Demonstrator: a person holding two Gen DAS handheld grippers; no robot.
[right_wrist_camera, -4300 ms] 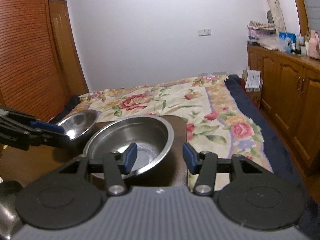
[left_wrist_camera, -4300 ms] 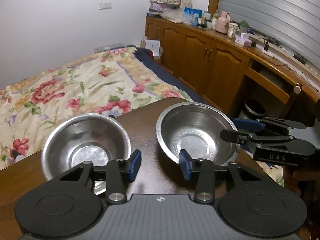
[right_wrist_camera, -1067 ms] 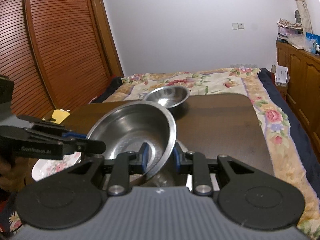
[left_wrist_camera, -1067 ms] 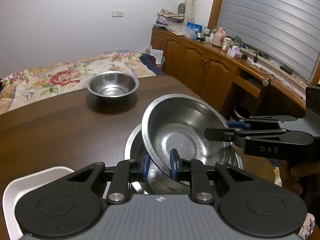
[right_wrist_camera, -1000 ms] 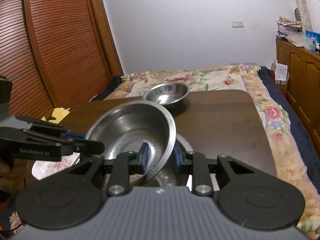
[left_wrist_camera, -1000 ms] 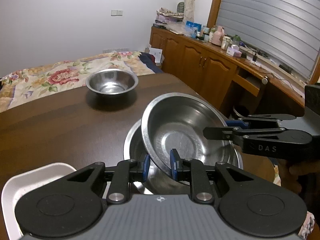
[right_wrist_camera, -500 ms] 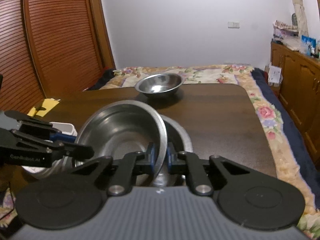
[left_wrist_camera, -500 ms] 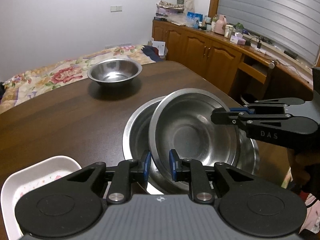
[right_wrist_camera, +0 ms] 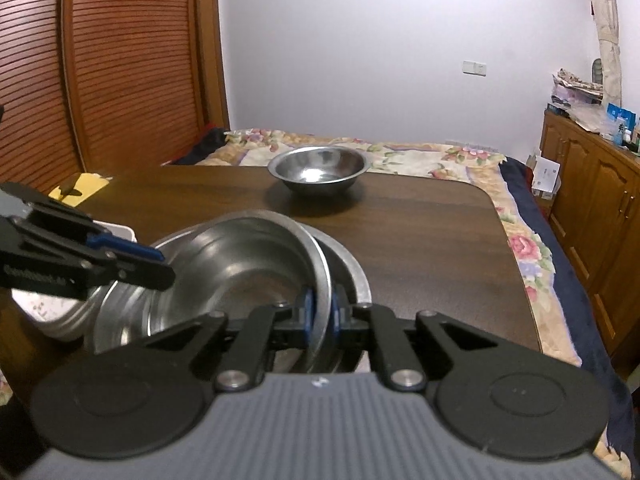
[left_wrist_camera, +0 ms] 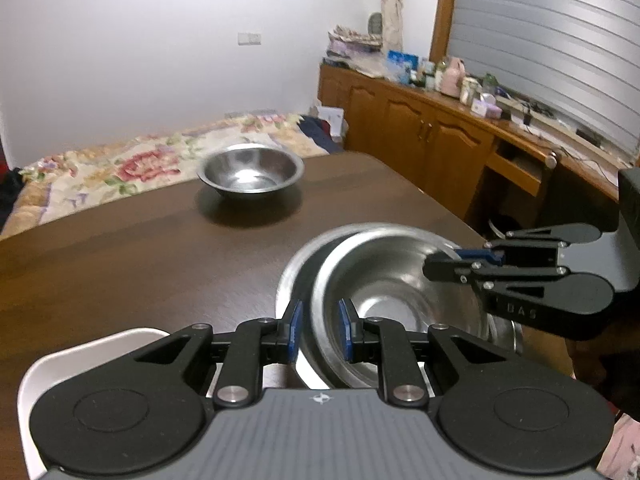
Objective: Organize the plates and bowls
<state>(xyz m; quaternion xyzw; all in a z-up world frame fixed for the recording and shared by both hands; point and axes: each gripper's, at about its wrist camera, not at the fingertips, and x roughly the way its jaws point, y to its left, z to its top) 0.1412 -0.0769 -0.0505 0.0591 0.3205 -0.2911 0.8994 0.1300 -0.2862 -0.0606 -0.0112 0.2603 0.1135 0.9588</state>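
A steel bowl [left_wrist_camera: 400, 280] lies tilted inside a larger steel bowl [left_wrist_camera: 292, 276] on the dark wooden table [left_wrist_camera: 120, 260]. My left gripper [left_wrist_camera: 319, 330] is shut on its near rim, the wall running between the blue pads. My right gripper [left_wrist_camera: 444, 260] clamps the opposite rim. In the right wrist view my right gripper [right_wrist_camera: 321, 312] pinches the thin rim of the steel bowl [right_wrist_camera: 240, 264], the larger bowl [right_wrist_camera: 352, 268] shows under it, and my left gripper [right_wrist_camera: 164, 268] holds the far side. A third, smaller steel bowl [left_wrist_camera: 251, 172] stands alone at the table's far end.
A white dish [left_wrist_camera: 100, 344] sits beside the stacked bowls, with a flowered plate [right_wrist_camera: 36, 304] under my left gripper. Yellow paper [right_wrist_camera: 82, 186] lies at the table's left corner. A bed with a floral cover [right_wrist_camera: 440, 156] lies beyond the table, and wooden cabinets [left_wrist_camera: 440, 148] line the wall.
The held bowl has come down from a steep tilt above the larger bowl to sit lower inside it. The right jaws have drawn tighter on the rim.
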